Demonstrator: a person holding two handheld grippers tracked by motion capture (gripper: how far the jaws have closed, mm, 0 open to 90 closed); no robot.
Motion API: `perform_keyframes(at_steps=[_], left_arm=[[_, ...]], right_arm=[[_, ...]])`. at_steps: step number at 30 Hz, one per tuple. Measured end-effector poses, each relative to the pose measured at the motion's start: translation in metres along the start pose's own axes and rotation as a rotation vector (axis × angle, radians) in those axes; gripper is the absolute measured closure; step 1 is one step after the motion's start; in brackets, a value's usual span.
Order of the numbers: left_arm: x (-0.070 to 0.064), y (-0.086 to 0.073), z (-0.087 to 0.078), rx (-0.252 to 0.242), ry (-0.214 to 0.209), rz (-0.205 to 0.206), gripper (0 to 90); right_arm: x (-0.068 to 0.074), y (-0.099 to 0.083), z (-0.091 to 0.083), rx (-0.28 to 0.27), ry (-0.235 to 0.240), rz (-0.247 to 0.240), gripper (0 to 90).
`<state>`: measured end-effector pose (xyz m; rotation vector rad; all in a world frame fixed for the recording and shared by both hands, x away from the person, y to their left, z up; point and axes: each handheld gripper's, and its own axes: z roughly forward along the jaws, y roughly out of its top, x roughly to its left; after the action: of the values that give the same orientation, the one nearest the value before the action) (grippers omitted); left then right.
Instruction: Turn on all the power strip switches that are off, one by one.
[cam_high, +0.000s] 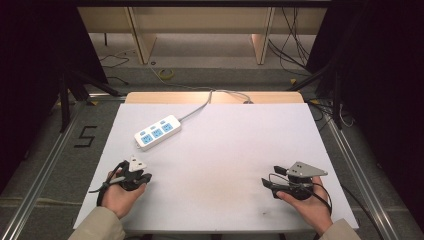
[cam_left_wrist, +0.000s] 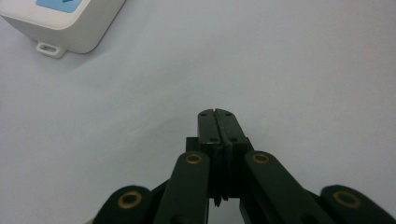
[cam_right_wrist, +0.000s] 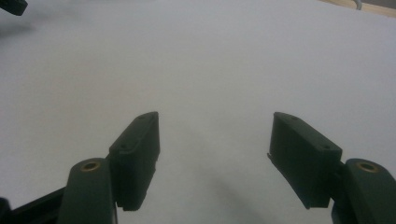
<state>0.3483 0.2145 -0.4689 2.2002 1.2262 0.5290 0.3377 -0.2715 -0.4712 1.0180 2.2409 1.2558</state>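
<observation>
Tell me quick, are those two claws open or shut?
Left gripper: shut, holding nothing.
Right gripper: open, holding nothing.

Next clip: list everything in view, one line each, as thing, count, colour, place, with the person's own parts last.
White plastic power strip with blue sockets: 1, white and blue, far left of the sheet, nearest the left gripper.
Grey cable: 1, grey, running from the strip off the far edge.
White sheet-covered table: 1, white, centre.
Wooden furniture: light brown, beyond the table.
Left gripper: 1, black, near left, jaws closed, empty.
Right gripper: 1, black, near right, jaws apart, empty.
Hands: 2, holding the grippers.
</observation>
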Motion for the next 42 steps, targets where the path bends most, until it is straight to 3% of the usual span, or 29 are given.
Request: perform_keyframes(at_steps=[21,42], left_arm=[[0.019,0.016,-0.002,0.003,0.01,-0.071,89.7],[0.036,0.039,0.005,0.004,0.03,-0.06,89.8]], right_arm=[[0.004,0.0,0.001,0.007,0.01,-0.004,33.6],[0.003,0.0,0.002,0.004,0.005,-0.001,33.6]])
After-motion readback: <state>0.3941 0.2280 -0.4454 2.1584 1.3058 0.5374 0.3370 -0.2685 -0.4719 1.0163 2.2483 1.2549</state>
